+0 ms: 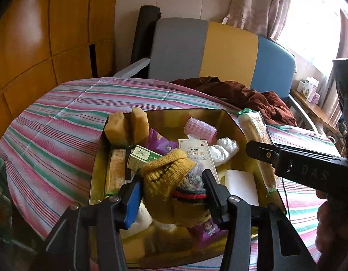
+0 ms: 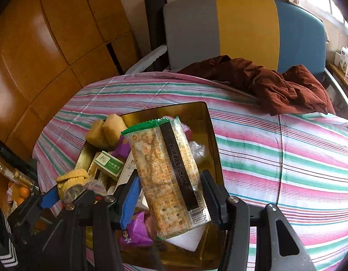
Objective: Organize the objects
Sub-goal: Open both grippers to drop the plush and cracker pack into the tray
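Note:
A gold tray (image 1: 185,112) on the striped cloth holds a pile of small things. My left gripper (image 1: 171,194) hangs over its near part with a yellow knit sock (image 1: 167,174) between the fingers; the sock rests on the pile and the pads stand just off it, so it is open. My right gripper (image 2: 169,201) is shut on a long cracker packet (image 2: 160,171), held tilted above the tray's right side (image 2: 215,149). The same packet (image 1: 255,135) and right gripper (image 1: 262,155) show at the right of the left wrist view. The left gripper (image 2: 69,194) shows low on the left of the right wrist view.
In the tray lie two tan blocks (image 1: 126,126), a pink roller (image 1: 200,129), a green box (image 1: 140,155), a white card box (image 1: 198,155), purple sachets, a white block (image 1: 241,185) and a second cracker packet (image 1: 116,171). A maroon garment (image 1: 241,94) lies behind, before a chair (image 1: 205,49).

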The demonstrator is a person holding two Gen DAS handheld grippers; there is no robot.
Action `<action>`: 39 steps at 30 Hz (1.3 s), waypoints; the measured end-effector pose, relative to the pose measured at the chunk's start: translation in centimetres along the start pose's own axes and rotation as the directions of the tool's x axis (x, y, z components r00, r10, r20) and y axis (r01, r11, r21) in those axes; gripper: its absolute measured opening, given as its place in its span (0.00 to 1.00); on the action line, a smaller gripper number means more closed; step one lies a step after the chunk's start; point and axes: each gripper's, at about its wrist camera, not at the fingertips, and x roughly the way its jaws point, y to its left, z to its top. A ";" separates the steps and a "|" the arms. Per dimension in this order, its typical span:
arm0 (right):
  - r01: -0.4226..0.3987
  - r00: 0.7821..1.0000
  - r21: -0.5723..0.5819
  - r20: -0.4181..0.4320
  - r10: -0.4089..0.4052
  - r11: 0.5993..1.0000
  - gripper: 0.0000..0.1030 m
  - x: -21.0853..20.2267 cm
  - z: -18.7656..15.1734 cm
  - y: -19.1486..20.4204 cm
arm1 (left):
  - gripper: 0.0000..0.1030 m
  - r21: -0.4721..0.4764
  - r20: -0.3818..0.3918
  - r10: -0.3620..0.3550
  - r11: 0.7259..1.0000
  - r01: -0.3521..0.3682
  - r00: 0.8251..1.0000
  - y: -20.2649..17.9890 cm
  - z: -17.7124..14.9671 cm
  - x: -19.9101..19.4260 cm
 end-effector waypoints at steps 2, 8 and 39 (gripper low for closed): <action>-0.010 1.000 0.004 -0.007 0.010 1.000 0.53 0.5 0.1 0.0 | 0.52 -0.003 0.000 0.004 1.000 -0.004 1.000 -0.1 0.2 0.2; -0.050 0.998 0.022 -0.034 0.050 0.999 0.59 2.2 -0.1 0.1 | 0.64 -0.010 -0.005 0.018 1.000 -0.018 1.000 0.0 0.2 0.7; 0.211 0.973 -0.089 0.117 -0.200 0.974 0.71 -4.3 -7.6 1.4 | 1.00 -0.102 0.102 0.155 0.984 -0.145 0.983 2.1 -1.5 -6.1</action>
